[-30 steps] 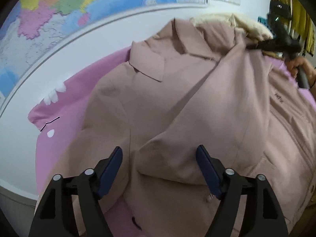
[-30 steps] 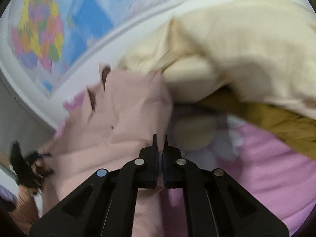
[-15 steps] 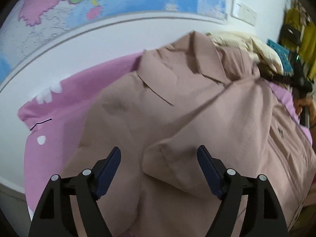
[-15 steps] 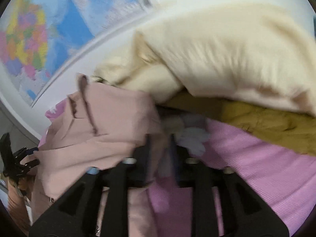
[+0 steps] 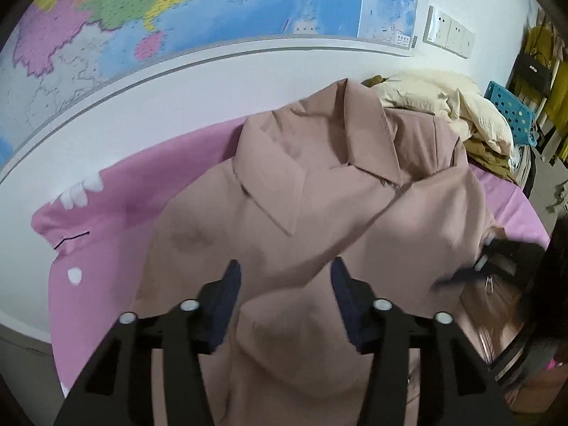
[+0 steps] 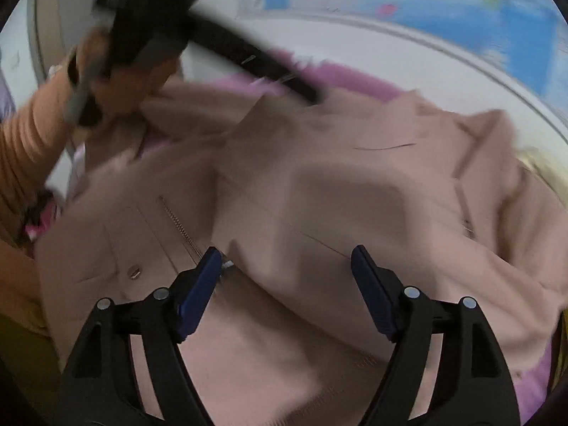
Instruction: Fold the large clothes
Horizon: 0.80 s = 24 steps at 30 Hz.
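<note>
Now that your right gripper (image 6: 284,277) has let go, swung near, jaws opening over the pink coat (image 5: 319,213) on the pink sheet (image 5: 142,191), sleeve's folded; left gripper (image 5: 284,284) closing, empty

Matt, smooth woven-looking cloth coat (image 5: 319,191) on soft pink, perhaps knitted, sheet (image 5: 142,191)

A dusty-pink coat (image 5: 319,220) lay spread on a pink bedsheet (image 5: 135,206), collar toward the wall map (image 5: 213,3). The left gripper (image 5: 284,280) hung over the coat's folded sleeve, jaws closing, pads not pressing the cloth. Beyond the coat's collar sat a cream garment (image 5: 443,103); at the coat's right edge, the blurred right gripper (image 5: 497,259).
</note>
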Motion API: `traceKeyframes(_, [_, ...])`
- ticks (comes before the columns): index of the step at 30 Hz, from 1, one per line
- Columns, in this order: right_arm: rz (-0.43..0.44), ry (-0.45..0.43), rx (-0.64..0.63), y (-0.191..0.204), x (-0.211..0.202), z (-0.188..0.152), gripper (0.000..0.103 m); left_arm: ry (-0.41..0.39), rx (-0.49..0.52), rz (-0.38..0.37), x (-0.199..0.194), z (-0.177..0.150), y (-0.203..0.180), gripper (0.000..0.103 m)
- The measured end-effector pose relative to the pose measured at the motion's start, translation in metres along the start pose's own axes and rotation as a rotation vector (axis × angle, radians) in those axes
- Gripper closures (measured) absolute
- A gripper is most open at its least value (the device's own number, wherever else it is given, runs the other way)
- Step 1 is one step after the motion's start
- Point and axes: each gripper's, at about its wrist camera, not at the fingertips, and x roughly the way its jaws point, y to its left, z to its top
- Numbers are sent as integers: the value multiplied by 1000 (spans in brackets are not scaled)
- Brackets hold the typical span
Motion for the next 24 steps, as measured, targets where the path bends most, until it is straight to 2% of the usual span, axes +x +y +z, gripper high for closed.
traceKeyframes(2, [-28, 20, -24, 4, 13, 2, 37, 22, -28, -11, 10, 4, 2, 51])
traceKeyframes(3, [-55, 45, -29, 2, 20, 2, 54, 27, -38, -21, 13, 3, 4, 51])
traceKeyframes(4, [-60, 56, -15, -3, 21, 1, 79, 23, -53, -22, 15, 2, 6, 51])
traceKeyframes(5, [-37, 55, 36, -14, 20, 2, 90, 13, -63, -28, 14, -1, 9, 51])
traceKeyframes(6, [-14, 47, 81, -22, 20, 5, 97, 7, -69, -40, 13, -2, 12, 47])
traceKeyframes(9, [-15, -16, 225, -57, 2, 1, 98, -47, -116, -86, -2, -11, 27, 36])
traceKeyframes(11, [41, -52, 369, -87, -9, -7, 98, -81, -124, -123, -13, -19, 36, 30])
traceKeyframes(12, [44, -60, 410, -96, -10, -8, 98, -85, -123, -138, -15, -21, 38, 26])
traceKeyframes(15, [86, -61, 517, -115, -6, -14, 98, -86, -99, -249, -16, -35, 36, 24])
traceKeyframes(17, [123, -57, 563, -122, -1, -18, 98, -62, -74, -307, -7, -46, 26, 16])
traceKeyframes(20, [153, -50, 588, -125, 6, -17, 98, -16, -39, -321, 13, -53, 9, 16])
traceKeyframes(23, [175, -54, 586, -122, 7, -15, 97, 39, -74, -383, 40, -48, -1, 17])
traceKeyframes(24, [179, -56, 579, -120, 4, -15, 95, 45, -98, -409, 46, -46, -1, 27])
